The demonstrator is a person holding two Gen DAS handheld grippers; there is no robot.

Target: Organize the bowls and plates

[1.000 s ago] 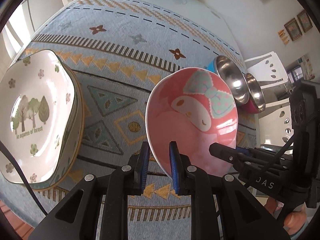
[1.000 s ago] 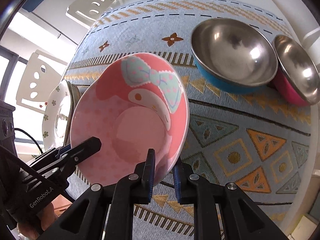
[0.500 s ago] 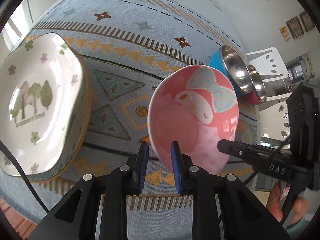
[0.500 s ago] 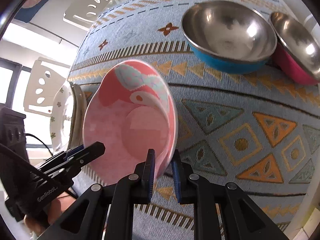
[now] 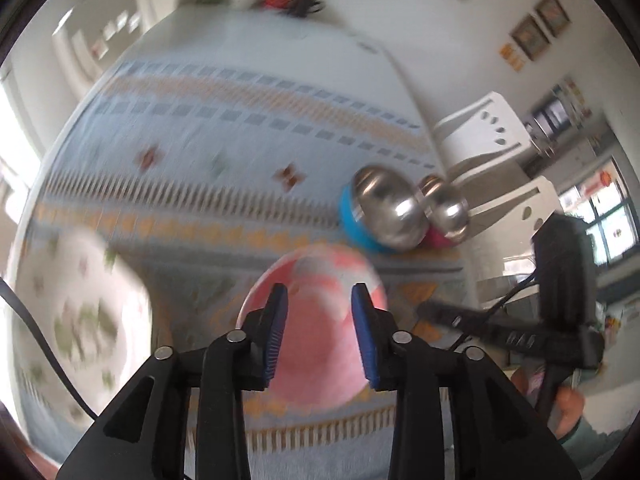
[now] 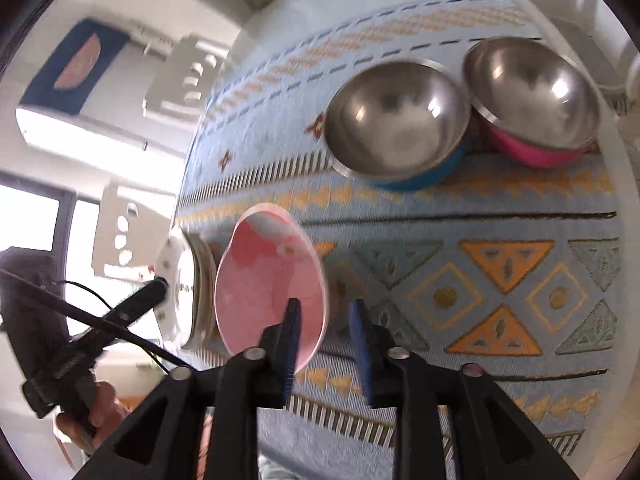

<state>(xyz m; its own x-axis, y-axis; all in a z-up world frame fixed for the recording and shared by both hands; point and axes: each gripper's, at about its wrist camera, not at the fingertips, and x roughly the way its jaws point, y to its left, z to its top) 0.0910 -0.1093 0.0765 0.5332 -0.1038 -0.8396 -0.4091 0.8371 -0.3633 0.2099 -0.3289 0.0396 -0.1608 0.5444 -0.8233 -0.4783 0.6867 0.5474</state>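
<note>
A pink cartoon-print bowl [image 5: 316,344] [image 6: 264,280] sits low over the patterned cloth, tilted, just right of a white floral plate [image 5: 80,312] [image 6: 180,276]. My left gripper [image 5: 320,332] hovers above the bowl with its jaws opening, and the pads do not touch the bowl. This view is motion-blurred. My right gripper [image 6: 323,320] is at the bowl's right rim. Its jaws are also opening and the pads are off the rim. Each gripper shows in the other's view: the left gripper's fingers [image 6: 152,292] and the right gripper's fingers [image 5: 460,316].
Two steel bowls stand side by side at the far right of the cloth, one with a blue base [image 6: 396,128] [image 5: 384,208] and one with a pink base [image 6: 532,96] [image 5: 444,212]. White chairs [image 5: 492,136] ring the table. A person's hand [image 6: 104,404] holds the left gripper.
Both grippers were shut on the pink bowl's rim and have now spread and let go. The left gripper has lifted away from the bowl. The right has shifted right. The bowl sits lower, beside the floral plate.
</note>
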